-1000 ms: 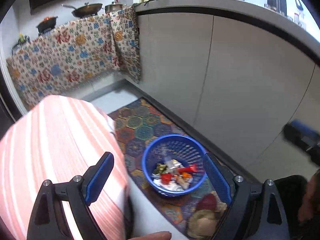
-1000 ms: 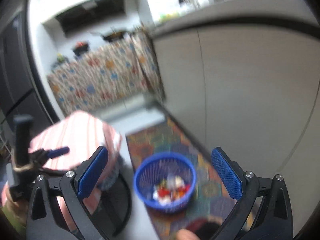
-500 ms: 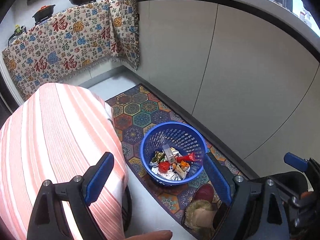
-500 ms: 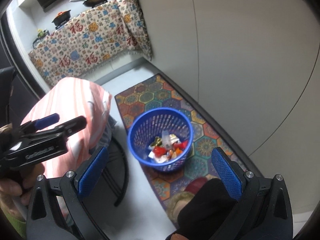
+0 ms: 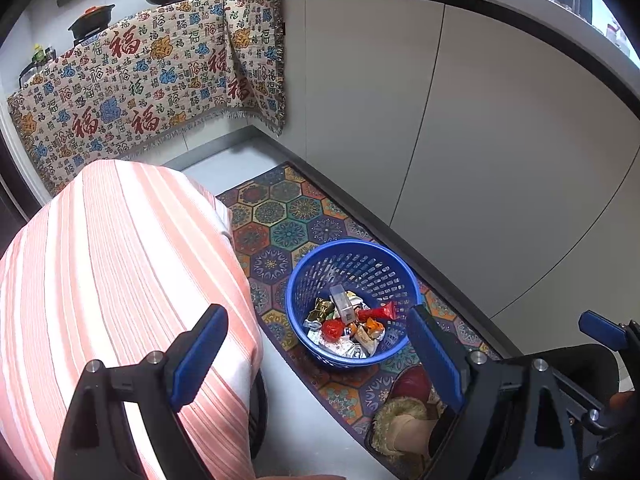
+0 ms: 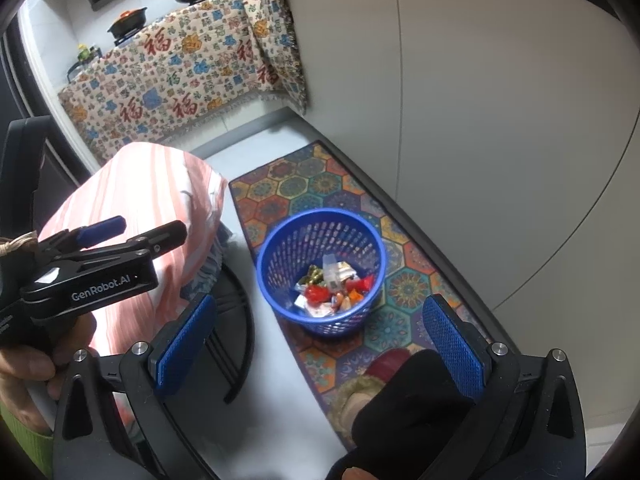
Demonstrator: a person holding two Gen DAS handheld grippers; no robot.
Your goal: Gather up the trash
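Observation:
A blue plastic basket (image 5: 316, 264) stands on the patterned floor mat and holds several pieces of trash (image 5: 348, 326): foil, red and gold wrappers and a small clear box. It also shows in the right wrist view (image 6: 280, 252) with the trash (image 6: 332, 286) inside. My left gripper (image 5: 316, 356) is open and empty, held high above the floor over the table's edge. My right gripper (image 6: 320, 334) is open and empty, also held high. The left gripper shows at the left of the right wrist view (image 6: 132, 232).
A round table with a pink striped cloth (image 5: 100, 280) stands left of the basket. Grey cabinet fronts (image 5: 500, 140) run along the right. A patterned mat (image 5: 288, 208) lies on the floor. A slippered foot (image 5: 404, 404) stands just before the basket.
Both cameras have tilted down and steadied; the basket has shifted slightly in view. Both grippers stay open and empty.

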